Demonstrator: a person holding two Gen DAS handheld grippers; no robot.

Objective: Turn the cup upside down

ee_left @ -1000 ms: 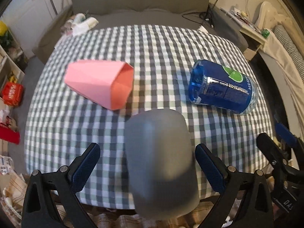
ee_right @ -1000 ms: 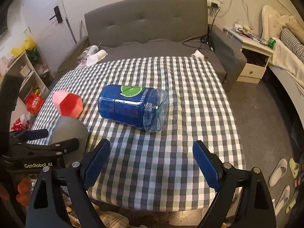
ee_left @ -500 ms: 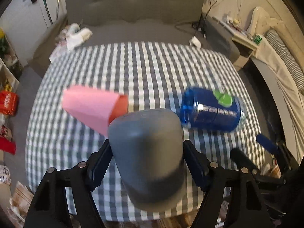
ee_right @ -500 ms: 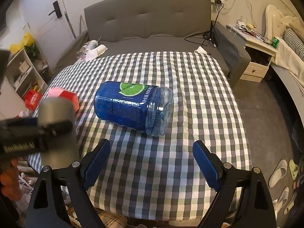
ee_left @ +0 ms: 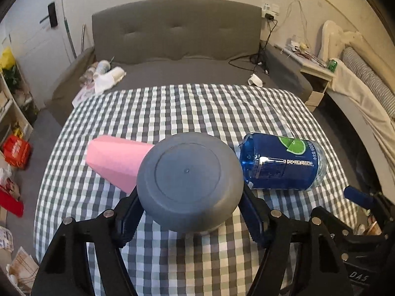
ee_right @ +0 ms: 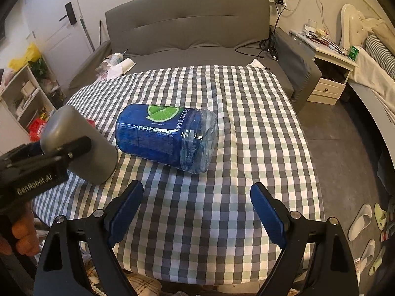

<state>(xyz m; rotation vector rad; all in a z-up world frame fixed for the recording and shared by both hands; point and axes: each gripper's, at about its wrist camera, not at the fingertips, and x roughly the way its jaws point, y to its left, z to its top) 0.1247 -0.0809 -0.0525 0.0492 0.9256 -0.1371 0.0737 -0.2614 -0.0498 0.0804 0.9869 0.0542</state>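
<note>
Grey cup [ee_left: 190,182] clamped in the jaws of the left gripper [ee_left: 191,212], its flat bottom turned toward the camera.

In the right wrist view the grey cup [ee_right: 79,145] is tilted, with its bottom up and to the left and its wide rim low, close to or touching the checkered cloth [ee_right: 246,128] on the surface; I cannot tell which. Right gripper [ee_right: 196,212] has its jaws wide apart and holds nothing; it hangs over the near part of the cloth. Blue bottle [ee_right: 165,135] with a lime picture lies on its side just beside the cup. Pink cup [ee_left: 116,162] lies on its side behind the grey cup, partly hidden by it. Grey sofa [ee_left: 172,37] stands behind the surface.
</note>
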